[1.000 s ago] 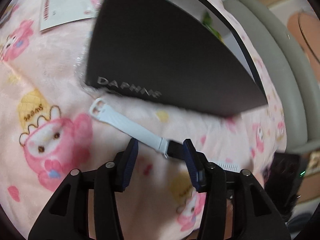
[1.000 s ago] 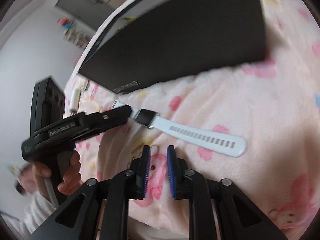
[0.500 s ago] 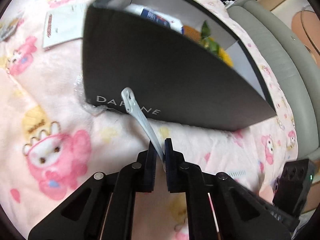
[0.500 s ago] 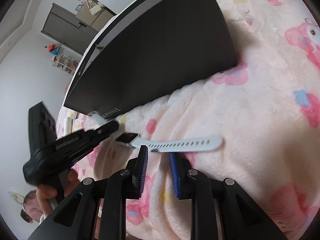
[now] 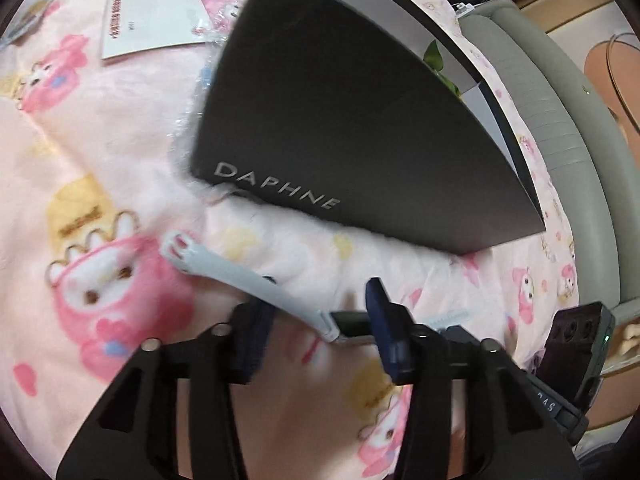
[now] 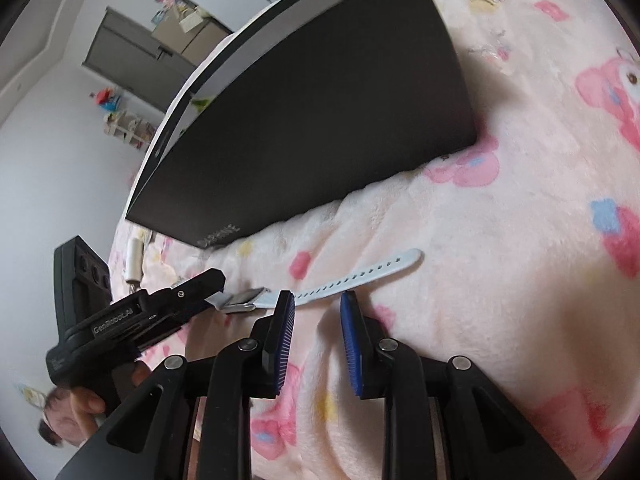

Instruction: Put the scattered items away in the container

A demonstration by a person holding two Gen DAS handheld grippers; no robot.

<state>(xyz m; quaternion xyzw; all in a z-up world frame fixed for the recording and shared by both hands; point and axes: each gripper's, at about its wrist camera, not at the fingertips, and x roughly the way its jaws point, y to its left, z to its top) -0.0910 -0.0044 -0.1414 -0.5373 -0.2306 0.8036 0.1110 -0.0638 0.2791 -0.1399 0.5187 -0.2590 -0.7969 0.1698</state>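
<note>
Left wrist view
Watch (image 5: pixel 256 284): flat on the pink blanket (image 5: pixel 100 128), short of the near wall of the black box (image 5: pixel 360 120); buckle strap running up and left, dark case low between the fingers.
Left gripper (image 5: pixel 320 322): spread wide, holding nothing; one finger (image 5: pixel 384 320) beside the case, the other blurred just left of the strap.
Box: open-topped, something green showing inside near its far end; "DAPHNE" printed at the near corner.
Card (image 5: pixel 152 16): white, lying on the blanket off the box's far left corner, outside it.

Right wrist view
Watch (image 6: pixel 320 286): silver-edged case at the tip of the left gripper (image 6: pixel 204 288), holed strap stretched right across the blanket, tail end free.
Right gripper (image 6: pixel 318 332): parted, empty, hovering just short of the holed strap.
Person's hand (image 6: pixel 88 396): wrapped round the left tool's grip, low left.

Handling
Weight: likely light.
Straps: soft, bendy rubber, likely to droop and swing when lifted.
Case: the one stiff part, glass face probably scratch-prone and slick.
Best hold: across the case sides, or the strap right beside the case, so both tails hang evenly.
Risk: plush blanket giving way under the fingers; a strap tail catching the box rim.
</note>
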